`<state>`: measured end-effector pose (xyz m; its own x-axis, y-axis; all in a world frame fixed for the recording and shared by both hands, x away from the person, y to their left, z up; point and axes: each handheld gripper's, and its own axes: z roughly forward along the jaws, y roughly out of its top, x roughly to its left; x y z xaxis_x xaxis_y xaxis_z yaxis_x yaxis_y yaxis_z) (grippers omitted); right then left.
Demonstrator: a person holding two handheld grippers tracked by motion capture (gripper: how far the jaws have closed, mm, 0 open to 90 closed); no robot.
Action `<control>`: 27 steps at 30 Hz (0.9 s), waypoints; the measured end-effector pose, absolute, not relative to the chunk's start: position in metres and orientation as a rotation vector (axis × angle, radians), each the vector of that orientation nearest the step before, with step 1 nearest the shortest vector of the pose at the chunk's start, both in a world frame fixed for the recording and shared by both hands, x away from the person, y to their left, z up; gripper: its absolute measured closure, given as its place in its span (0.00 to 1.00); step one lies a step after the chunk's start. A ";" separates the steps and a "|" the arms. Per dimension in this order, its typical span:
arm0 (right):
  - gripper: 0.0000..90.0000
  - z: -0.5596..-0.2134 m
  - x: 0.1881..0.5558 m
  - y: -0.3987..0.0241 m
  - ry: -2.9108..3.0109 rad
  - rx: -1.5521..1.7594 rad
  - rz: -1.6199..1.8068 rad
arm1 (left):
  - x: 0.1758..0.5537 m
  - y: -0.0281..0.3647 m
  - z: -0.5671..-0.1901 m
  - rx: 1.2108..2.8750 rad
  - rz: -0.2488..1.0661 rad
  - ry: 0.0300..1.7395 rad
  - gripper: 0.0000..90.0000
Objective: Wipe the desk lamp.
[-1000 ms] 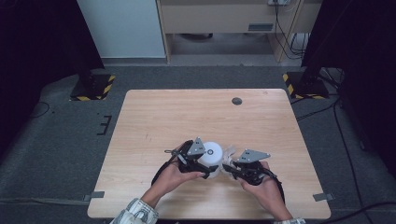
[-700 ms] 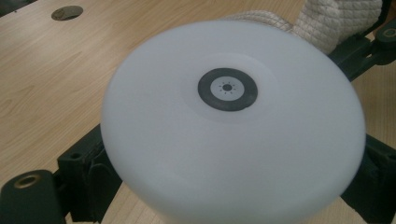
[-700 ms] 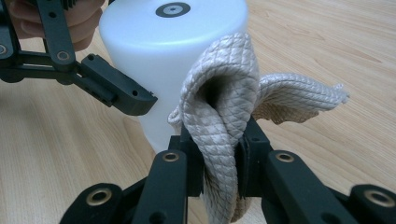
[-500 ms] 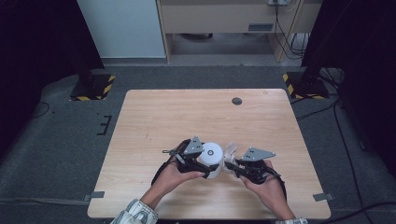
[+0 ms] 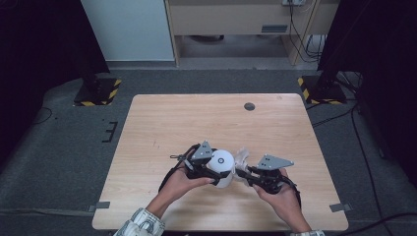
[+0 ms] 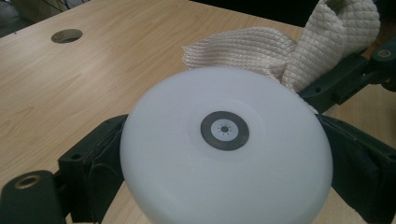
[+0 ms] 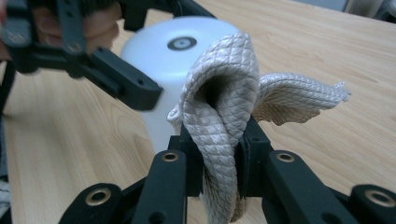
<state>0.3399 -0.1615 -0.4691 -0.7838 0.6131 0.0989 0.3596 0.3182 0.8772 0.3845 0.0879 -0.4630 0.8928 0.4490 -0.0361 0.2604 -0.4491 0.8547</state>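
Both hands are resting low over the table, claws facing each other. The left claw [image 5: 216,169] is clamping the white cup [image 6: 224,154] between its jaws; the right claw [image 7: 219,154] is pinching the cloth [image 7: 224,107], just beside the cup.

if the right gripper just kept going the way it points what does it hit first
Probably the white round-topped container that the left gripper clamps: it stands just beyond the cloth pinched in the right gripper. The gap is hard to judge.

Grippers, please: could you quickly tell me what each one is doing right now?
Left gripper: fingers closed on the white cylinder.
Right gripper: fingers closed on the cream cloth.
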 end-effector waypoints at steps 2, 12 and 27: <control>0.84 -0.471 0.340 -0.160 2.341 0.881 1.447 | 0.385 0.088 -0.462 2.070 0.240 0.515 0.09; 0.85 -0.510 0.348 -0.143 2.538 0.976 1.209 | 0.386 0.089 -0.461 2.081 0.244 0.511 0.09; 0.85 -0.472 0.334 -0.156 2.337 0.889 1.467 | 0.387 0.090 -0.461 2.083 0.228 0.498 0.09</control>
<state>0.3335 -0.1556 -0.4719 -0.7854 0.6088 0.1120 0.3656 0.3102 0.8776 0.3866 0.0902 -0.4615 0.8997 0.4353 -0.0341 0.2584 -0.4678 0.8452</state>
